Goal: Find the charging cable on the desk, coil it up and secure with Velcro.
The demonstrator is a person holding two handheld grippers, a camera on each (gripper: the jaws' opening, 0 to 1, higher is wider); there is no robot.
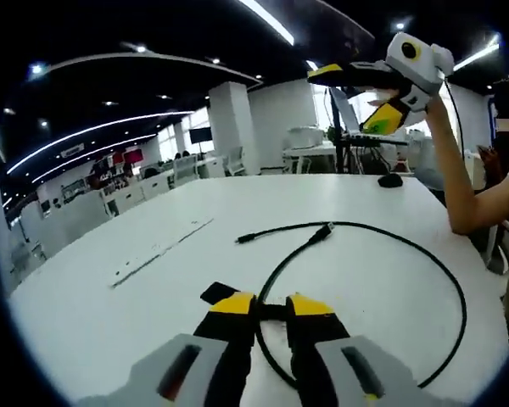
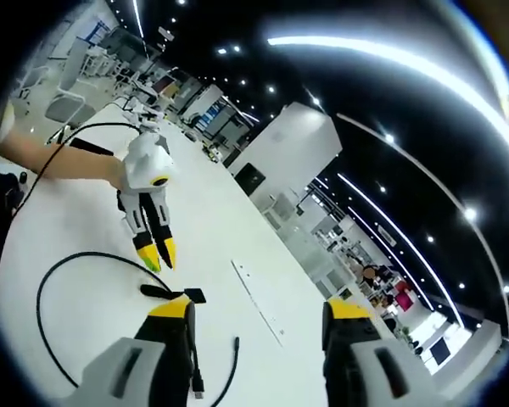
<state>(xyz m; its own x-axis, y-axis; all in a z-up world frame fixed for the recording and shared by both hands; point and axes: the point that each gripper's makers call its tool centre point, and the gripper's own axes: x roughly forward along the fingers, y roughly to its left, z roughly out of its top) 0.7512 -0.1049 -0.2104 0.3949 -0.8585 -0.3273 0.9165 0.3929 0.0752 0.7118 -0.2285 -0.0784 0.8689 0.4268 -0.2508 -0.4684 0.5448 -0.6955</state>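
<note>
A black charging cable (image 1: 288,231) lies in a loose open loop on the white desk (image 1: 93,314), with both plug ends near the middle. A black Velcro strap (image 1: 214,293) sits on the cable under my left gripper (image 1: 271,307). Its jaws stand a narrow gap apart, and the strap and cable show through the gap. In the right gripper view the left gripper (image 2: 156,254) hovers just beyond the strap (image 2: 182,295), beside the cable loop (image 2: 39,305). My right gripper (image 2: 260,309) is wide open and holds nothing. In the left gripper view the right gripper (image 1: 343,102) is raised high over the far right of the desk.
A thin pale strip (image 1: 157,252) lies flat on the desk left of the cable. A small black object (image 1: 390,180) rests near the far edge. A person's arm (image 1: 454,170) reaches up at the right edge. Office desks and pillars stand beyond.
</note>
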